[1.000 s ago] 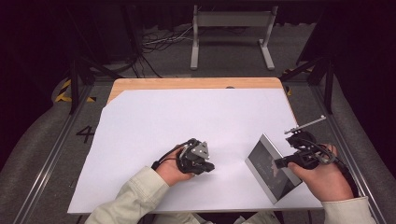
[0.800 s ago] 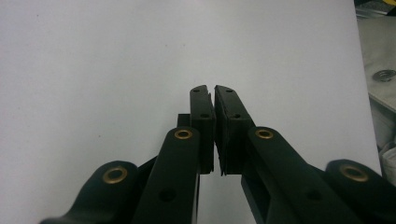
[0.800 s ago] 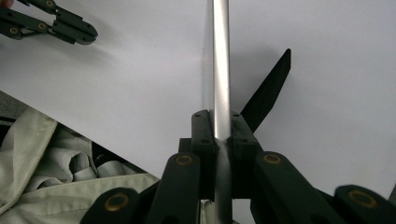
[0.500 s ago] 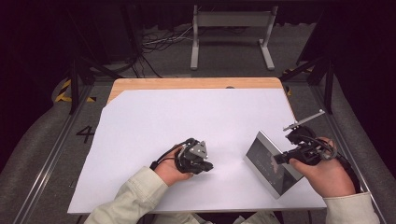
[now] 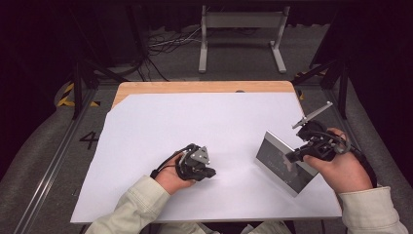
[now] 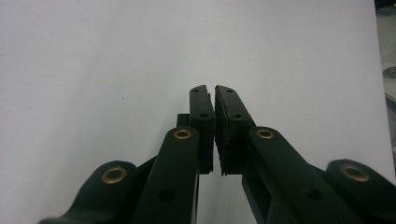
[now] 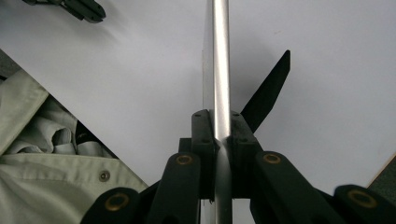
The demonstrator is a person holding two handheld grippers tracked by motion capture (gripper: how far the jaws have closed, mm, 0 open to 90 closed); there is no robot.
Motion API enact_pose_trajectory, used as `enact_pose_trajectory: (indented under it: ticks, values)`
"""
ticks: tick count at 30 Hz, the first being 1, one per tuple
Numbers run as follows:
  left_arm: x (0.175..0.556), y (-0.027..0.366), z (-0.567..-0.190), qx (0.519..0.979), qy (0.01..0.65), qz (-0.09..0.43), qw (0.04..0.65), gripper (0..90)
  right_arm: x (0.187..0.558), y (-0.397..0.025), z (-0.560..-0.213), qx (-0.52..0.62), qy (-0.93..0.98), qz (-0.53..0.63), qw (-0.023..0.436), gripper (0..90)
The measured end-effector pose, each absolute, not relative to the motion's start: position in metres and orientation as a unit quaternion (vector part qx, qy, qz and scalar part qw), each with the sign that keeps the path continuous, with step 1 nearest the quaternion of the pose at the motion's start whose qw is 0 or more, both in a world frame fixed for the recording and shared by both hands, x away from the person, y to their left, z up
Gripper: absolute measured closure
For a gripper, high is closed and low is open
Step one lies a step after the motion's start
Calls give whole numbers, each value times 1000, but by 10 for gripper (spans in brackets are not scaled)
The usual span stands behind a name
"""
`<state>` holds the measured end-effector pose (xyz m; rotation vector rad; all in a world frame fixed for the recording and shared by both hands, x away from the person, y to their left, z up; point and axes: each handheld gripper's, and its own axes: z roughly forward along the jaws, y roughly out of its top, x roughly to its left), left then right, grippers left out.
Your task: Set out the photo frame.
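The right gripper point(image 5: 297, 155) has its jaws clamped on the edge of a flat metal-framed panel point(image 5: 282, 158), held tilted above the white sheet point(image 5: 195, 122) near the table's right front corner. In the right gripper view the panel point(image 7: 218, 70) shows edge-on as a smooth silvery strip (a black stand leg point(image 7: 267, 93) splays behind it). The left gripper point(image 5: 207, 171) rests on the sheet near the front edge; its own view shows the pads point(image 6: 202, 112) nearly together, holding nothing.
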<state>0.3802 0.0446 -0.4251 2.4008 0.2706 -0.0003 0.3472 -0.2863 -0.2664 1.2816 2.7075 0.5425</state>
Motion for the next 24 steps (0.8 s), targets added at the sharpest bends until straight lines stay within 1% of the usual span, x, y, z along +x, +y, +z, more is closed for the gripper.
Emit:
enact_pose_trajectory:
  ticks: [7,15,24]
  values:
    - [379,54,-426,929,112,6,353,861,357,-280,-257,369,912,169,61,837]
    - [375,67,-426,925,130,13,356,860,371,-270,-246,320,930,172,55,837]
    - [370,81,-426,922,152,16,355,859,389,-257,-242,282,944,161,56,837]
